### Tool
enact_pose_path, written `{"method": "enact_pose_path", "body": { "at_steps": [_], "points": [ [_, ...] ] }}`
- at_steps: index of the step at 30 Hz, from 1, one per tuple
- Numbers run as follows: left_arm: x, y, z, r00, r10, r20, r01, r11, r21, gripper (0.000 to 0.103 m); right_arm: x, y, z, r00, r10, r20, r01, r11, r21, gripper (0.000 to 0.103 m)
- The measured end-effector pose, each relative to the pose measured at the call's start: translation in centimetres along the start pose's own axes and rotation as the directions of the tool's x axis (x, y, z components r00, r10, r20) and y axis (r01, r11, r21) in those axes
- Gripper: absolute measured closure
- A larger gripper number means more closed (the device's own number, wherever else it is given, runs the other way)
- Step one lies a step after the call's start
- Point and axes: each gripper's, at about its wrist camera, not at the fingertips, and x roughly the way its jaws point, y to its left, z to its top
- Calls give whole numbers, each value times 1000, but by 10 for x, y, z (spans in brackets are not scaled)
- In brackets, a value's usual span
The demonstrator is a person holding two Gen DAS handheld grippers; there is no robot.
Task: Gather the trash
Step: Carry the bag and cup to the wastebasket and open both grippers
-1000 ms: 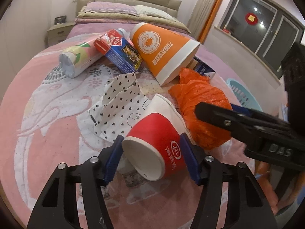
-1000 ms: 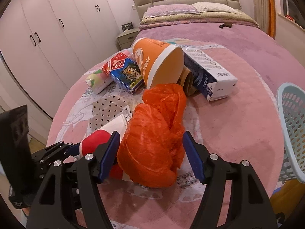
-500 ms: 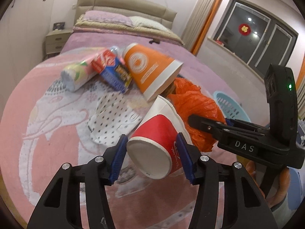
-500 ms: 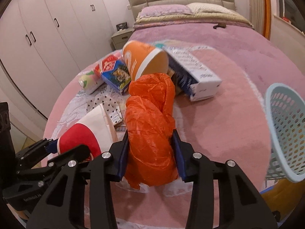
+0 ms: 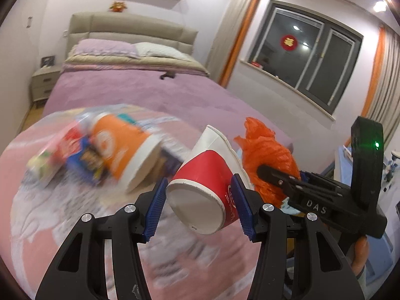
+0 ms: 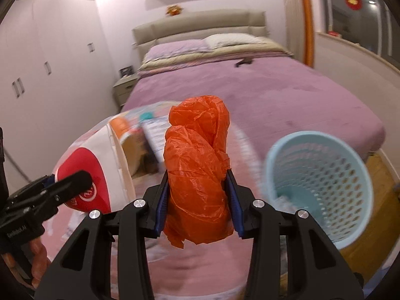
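Our left tool (image 5: 199, 206) clasps the light, crushable red-and-white paper cup (image 5: 203, 190) across its body, our right tool (image 6: 197, 201) squeezes the soft crumpled orange plastic bag (image 6: 197, 172) mid-bundle, both just left of the pale-blue mesh basket (image 6: 322, 182).

Between our left fingers (image 5: 238, 207), which have blue ribbed pads on black arms, we see a red cup (image 5: 205, 172) with a white rim, white base band and white lettering. Between our right fingers (image 6: 235, 208), blue-padded too, sits a solid orange bag (image 6: 197, 172). Right of them is a pale blue basket (image 6: 317, 175) with a perforated mesh wall. Beyond our left fingers lie a blurred orange-and-white cup (image 5: 122, 147) and a blue box (image 5: 86, 161) on a pink, white-patterned rug (image 5: 32, 225).
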Motion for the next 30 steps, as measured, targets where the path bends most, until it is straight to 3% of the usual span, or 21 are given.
{"method": "enact_pose_path", "body": {
  "at_steps": [13,21,27,29,30],
  "points": [
    [112,-79,33,992,-107,-70,112,990,88,52,4,-110,15,983,-182,31,175,973,147,65],
    [179,-108,27,989,-91,-114,107,984,143,52,32,-179,6,969,-241,-53,246,928,281,65],
    [216,-117,17,981,-95,-168,118,985,127,51,48,-210,-8,966,-229,-121,257,895,364,60],
    [217,-121,16,981,-108,-160,130,982,135,43,49,-214,-11,963,-237,-131,270,886,378,50],
    [216,-122,15,983,-96,-154,119,982,145,31,49,-215,-12,962,-239,-132,272,883,382,49]
  ]
}}
